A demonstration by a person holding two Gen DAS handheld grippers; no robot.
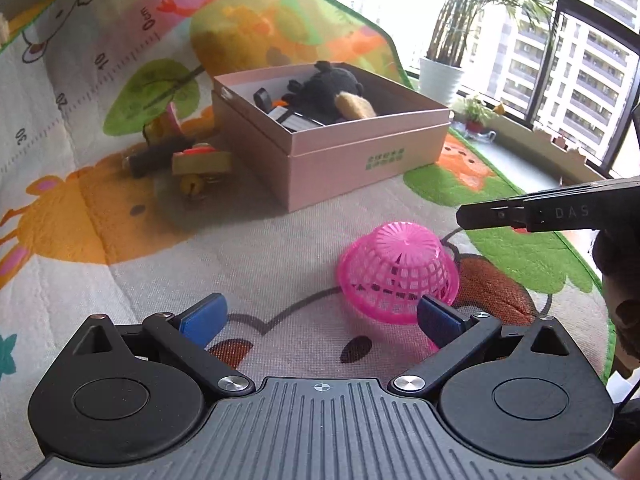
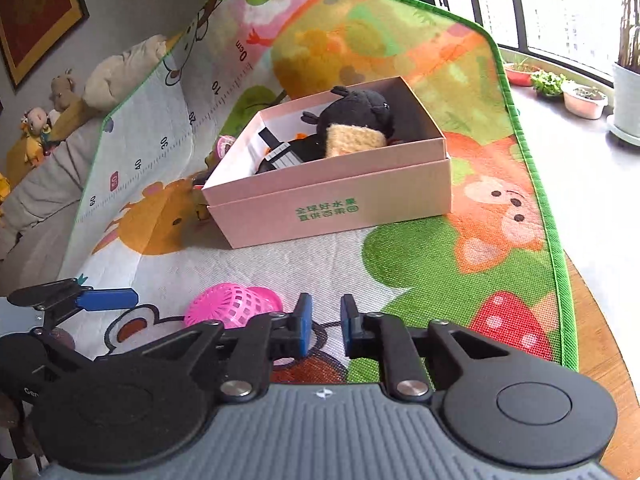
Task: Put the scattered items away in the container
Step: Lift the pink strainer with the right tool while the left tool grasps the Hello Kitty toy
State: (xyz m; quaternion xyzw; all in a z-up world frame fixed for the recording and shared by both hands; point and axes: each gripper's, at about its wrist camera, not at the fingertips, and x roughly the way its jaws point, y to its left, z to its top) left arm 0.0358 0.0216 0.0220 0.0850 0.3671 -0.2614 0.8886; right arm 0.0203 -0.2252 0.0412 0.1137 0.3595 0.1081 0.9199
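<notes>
pink basket (image 1: 398, 268): upturned on mat (image 1: 248, 248), near side of box (image 1: 332, 136), just beyond left gripper (image 1: 320, 320), fingers wide apart, empty. right gripper (image 2: 324, 324): narrow gap, nothing held. box holds black plush (image 1: 324, 88).

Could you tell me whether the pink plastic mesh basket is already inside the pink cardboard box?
No, the pink plastic mesh basket lies upside down on the play mat, apart from the pink cardboard box.
</notes>
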